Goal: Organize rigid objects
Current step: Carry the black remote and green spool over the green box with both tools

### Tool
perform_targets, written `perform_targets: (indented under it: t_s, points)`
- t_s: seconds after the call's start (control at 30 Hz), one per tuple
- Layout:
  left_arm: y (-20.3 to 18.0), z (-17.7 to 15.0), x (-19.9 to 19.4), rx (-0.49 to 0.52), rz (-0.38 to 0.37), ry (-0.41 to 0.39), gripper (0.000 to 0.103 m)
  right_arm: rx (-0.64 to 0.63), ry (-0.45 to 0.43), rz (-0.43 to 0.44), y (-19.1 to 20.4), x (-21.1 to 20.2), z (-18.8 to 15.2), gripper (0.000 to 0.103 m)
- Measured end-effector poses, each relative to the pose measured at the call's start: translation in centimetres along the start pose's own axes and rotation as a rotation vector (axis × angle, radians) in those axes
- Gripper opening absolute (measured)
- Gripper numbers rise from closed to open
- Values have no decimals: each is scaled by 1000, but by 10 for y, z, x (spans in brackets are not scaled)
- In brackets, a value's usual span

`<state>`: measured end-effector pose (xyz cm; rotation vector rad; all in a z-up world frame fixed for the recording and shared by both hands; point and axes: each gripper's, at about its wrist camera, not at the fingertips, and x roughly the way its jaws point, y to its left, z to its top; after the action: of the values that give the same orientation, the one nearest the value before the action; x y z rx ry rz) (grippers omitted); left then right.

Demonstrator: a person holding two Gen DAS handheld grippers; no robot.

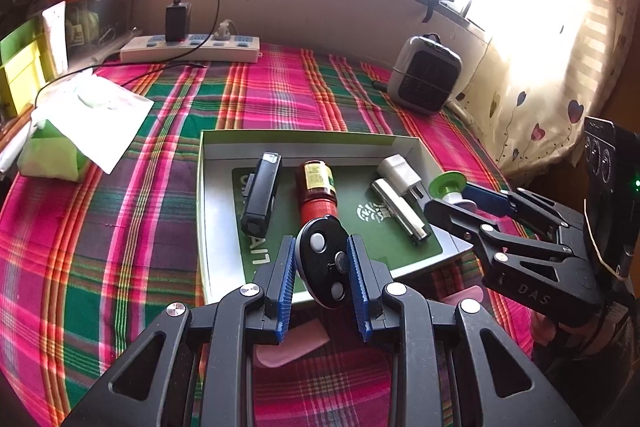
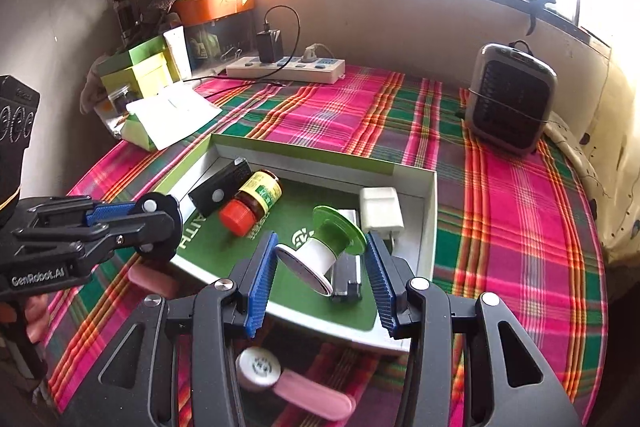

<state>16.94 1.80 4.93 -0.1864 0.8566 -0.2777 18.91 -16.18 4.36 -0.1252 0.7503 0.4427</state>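
Left gripper (image 1: 322,269) pinching black remote (image 1: 323,263); right gripper (image 2: 320,273) pinching green-white spool (image 2: 324,247); both above box (image 1: 308,143).

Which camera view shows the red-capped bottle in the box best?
The right wrist view: the red-capped bottle lies unobstructed, cap and yellow label visible. In the left wrist view the black remote covers part of its cap.

Glossy black plastic remote (image 1: 323,263), woven tablecloth (image 1: 120,227)
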Motion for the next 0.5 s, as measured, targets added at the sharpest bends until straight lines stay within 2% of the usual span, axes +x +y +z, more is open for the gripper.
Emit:
perform_targets:
  t_s: [0.5]
  points:
    - [8,7,29,-1,23,42,25,-61,82,25,5,56,23,45]
